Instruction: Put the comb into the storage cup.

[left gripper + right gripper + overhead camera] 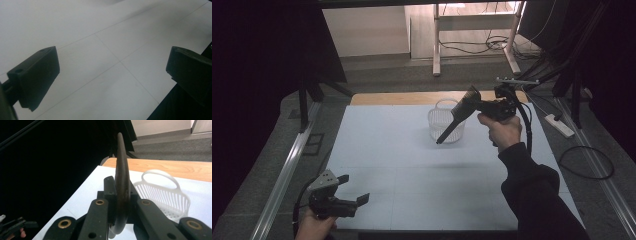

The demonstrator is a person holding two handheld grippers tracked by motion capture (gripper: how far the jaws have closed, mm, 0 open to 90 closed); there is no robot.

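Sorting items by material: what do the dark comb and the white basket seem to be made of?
Comb: probably hard plastic, dark with a slight sheen along its spine. Basket: likely moulded white plastic, matte, judging by its thin slatted walls and one-piece loop handle.

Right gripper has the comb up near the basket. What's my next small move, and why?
Probably ease the right gripper a little left and down so the comb, clamped and tilted with its lower tip in front of the white basket, comes over the opening. The left gripper sits open, far off.
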